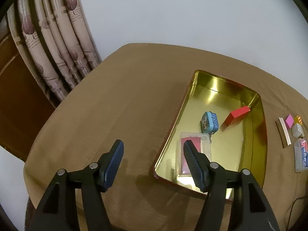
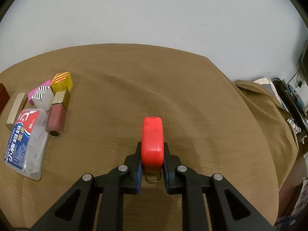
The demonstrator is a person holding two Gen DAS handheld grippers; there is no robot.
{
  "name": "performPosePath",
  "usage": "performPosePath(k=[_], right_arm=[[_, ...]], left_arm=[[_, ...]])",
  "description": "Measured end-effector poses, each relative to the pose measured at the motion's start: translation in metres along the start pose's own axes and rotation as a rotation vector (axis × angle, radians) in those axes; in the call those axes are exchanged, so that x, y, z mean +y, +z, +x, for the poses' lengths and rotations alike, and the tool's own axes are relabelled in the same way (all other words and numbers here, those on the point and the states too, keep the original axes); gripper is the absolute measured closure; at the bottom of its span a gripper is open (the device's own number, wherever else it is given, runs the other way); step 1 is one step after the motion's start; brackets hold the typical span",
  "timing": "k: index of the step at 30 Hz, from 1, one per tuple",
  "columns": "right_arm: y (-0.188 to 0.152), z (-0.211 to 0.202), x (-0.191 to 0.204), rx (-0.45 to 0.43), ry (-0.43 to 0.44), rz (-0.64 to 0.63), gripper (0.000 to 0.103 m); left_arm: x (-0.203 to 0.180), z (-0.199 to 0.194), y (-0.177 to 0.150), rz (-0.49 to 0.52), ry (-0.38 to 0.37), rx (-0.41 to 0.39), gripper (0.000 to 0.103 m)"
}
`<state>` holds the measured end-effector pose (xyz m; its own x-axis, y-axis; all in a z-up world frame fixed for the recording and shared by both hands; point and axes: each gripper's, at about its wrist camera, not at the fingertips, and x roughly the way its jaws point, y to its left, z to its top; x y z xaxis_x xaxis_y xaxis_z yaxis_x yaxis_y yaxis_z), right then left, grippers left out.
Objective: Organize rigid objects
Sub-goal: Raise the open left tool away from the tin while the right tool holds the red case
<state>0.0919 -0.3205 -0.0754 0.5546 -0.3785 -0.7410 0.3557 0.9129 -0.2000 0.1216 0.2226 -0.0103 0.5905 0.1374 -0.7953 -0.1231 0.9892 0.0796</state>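
A gold metal tin [image 1: 258, 127] lies on the brown cloth in the left wrist view. Inside it are a clear case with a pink card [image 1: 194, 150], a blue polka-dot pouch [image 1: 210, 121] and a red block [image 1: 235, 116]. My left gripper [image 1: 153, 146] is open over the tin's near left edge, with nothing between its fingers. In the right wrist view my right gripper [image 2: 152, 147] is shut on a red-orange plastic case [image 2: 152, 138] with a metal ring at its near end, just above the cloth.
At the left of the right wrist view lie a clear floss-pick box [image 2: 27, 140], a pink bottle [image 2: 56, 121], a gold bar [image 2: 16, 110] and small pink, white and yellow cubes [image 2: 61, 80]. A curtain [image 1: 50, 44] hangs beyond the table [image 2: 173, 88]. Clutter sits past the right edge.
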Motion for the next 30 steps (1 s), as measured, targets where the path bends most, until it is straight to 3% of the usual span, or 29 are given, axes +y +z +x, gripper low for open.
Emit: performPosePath(k=[5, 14, 21, 30], right_arm=[[0.007, -0.012, 0.008, -0.018, 0.015, -0.009, 0.086], [0.028, -0.055, 0.042, -0.097, 0.127, -0.039, 0.086], [0.038, -0.083, 0.096, -0.138, 0.225, -0.148, 0.086], [0.029, -0.103, 0.176, -0.114, 0.355, -0.304, 0.086]], left_arm=[[-0.001, 0.001, 0.000, 0.001, -0.003, 0.012, 0.040], [0.004, 0.003, 0.000, -0.025, -0.008, 0.020, 0.037], [0.008, 0.005, 0.000, -0.037, -0.006, 0.025, 0.034], [0.011, 0.005, 0.001, -0.044, 0.016, 0.022, 0.031]])
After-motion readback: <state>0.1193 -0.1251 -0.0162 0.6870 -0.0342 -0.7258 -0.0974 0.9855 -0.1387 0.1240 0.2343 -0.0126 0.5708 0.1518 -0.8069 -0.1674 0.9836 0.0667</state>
